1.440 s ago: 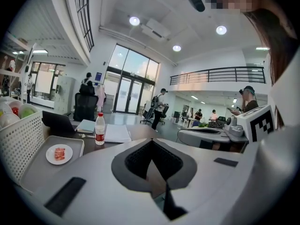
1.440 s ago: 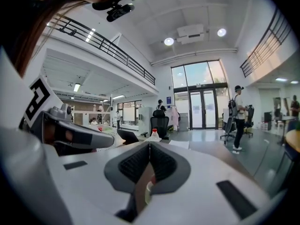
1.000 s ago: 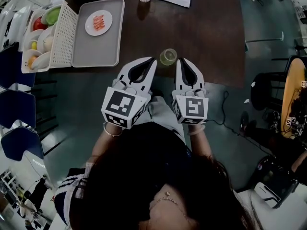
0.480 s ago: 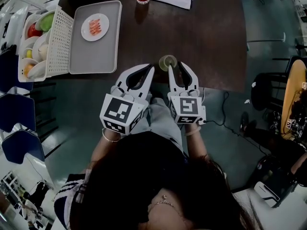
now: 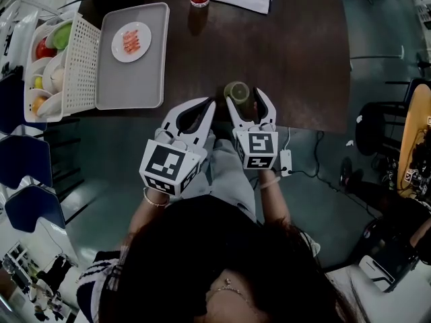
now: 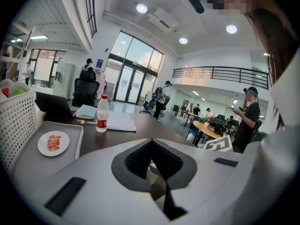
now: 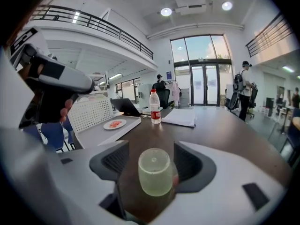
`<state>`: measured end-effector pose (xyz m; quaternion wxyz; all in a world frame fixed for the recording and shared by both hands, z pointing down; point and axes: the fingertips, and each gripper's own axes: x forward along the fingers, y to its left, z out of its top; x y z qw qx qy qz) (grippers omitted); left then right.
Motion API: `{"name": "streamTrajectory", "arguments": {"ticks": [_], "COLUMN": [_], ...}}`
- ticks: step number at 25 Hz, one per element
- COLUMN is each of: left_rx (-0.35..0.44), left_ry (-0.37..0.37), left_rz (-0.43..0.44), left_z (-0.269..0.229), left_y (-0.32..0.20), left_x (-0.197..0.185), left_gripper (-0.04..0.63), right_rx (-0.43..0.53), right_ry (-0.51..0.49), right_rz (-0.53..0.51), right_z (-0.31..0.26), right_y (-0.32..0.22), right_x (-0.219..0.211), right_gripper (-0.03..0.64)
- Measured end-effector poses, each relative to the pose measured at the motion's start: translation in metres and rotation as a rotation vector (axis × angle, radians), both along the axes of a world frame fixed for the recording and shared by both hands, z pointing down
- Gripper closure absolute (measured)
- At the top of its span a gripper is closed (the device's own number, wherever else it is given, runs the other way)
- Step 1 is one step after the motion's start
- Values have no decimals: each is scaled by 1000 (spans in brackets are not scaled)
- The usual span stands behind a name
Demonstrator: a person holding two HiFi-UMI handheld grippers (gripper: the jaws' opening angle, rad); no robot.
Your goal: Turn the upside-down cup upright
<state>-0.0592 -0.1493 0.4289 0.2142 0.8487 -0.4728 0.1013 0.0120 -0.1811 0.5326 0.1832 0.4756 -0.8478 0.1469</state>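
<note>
1. The cup [image 7: 154,171] is standing upside down on the dark tabletop [image 5: 289,52], close to its near edge, with its closed base facing up.
2. The right tongs [image 5: 244,98] have just been opening and are standing spread with the cup between them, the pads not visibly pressing on it.
3. The left tongs [image 5: 207,103] are hovering just beside, pressed together and empty.
4. The cup is looking like pale-green translucent plastic: probably light, fairly stiff and smooth-walled, so it may skid or slip.
5. A mid-wall pinch across its round sides is looking like the safest hold for turning it over.

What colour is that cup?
The cup is pale, translucent green; clearest in the right gripper view.
</note>
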Motion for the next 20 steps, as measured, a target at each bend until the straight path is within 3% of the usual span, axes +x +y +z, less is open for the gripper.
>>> {"name": "streamTrajectory", "arguments": {"ticks": [6, 20], "left_rx": [-20, -49], "left_ry": [8, -1], "left_rz": [11, -4], "left_z": [7, 19], "left_y": [0, -4], "left_x": [1, -7], "left_gripper": [594, 595], "right_rx": [-66, -159], "right_ry": [47, 108], "right_rz": [-11, -15], "right_z": [31, 71], "right_y": [-3, -10], "right_x": [-3, -2], "right_gripper": [293, 293]}}
